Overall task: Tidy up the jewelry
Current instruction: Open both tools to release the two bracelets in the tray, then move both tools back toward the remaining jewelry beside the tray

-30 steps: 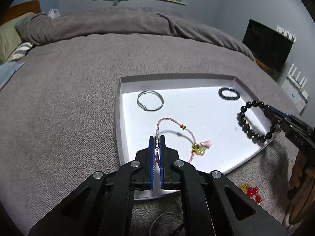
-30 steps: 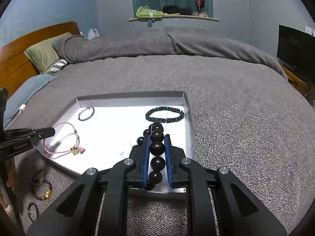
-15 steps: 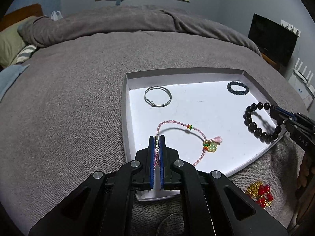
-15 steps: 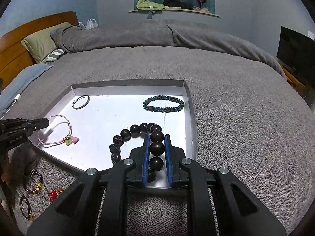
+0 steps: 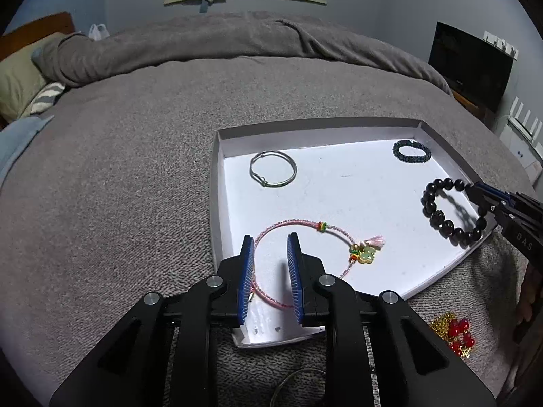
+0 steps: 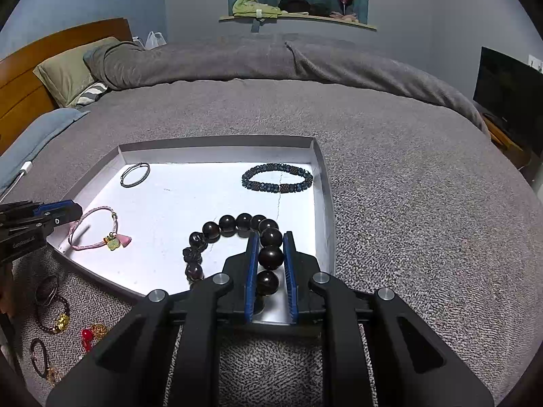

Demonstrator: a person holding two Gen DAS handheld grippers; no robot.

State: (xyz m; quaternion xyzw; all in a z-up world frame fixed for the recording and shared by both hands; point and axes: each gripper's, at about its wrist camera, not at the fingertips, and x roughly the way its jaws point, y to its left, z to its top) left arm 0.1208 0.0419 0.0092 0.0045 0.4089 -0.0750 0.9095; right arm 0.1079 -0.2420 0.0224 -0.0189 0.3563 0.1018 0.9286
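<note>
A white tray (image 5: 237, 142) lies on the grey bed. A pink cord bracelet (image 5: 288, 224) with a green charm lies at its near left corner. My left gripper (image 5: 270, 240) is open, its jaws on either side of the cord, not gripping. A black bead bracelet (image 6: 224, 227) rests at the tray's near right. My right gripper (image 6: 269, 237) has its jaws slightly parted around its beads; they look loose, the bracelet lying on the tray. A silver bangle (image 5: 273, 169) and a dark blue bead bracelet (image 6: 276, 178) lie farther back.
Loose jewelry lies on the bedspread in front of the tray: red beads with a gold chain (image 5: 454, 334), a brown bead bracelet (image 6: 56, 315) and thin rings (image 6: 39, 356). Pillows (image 6: 71, 74) and a wooden headboard are at the far left, a dark TV (image 5: 471, 68) at the right.
My left gripper has opened and let go of the pink bracelet, which now lies in the tray. My right gripper has lowered the black bead bracelet onto the tray and loosened its jaws.
</note>
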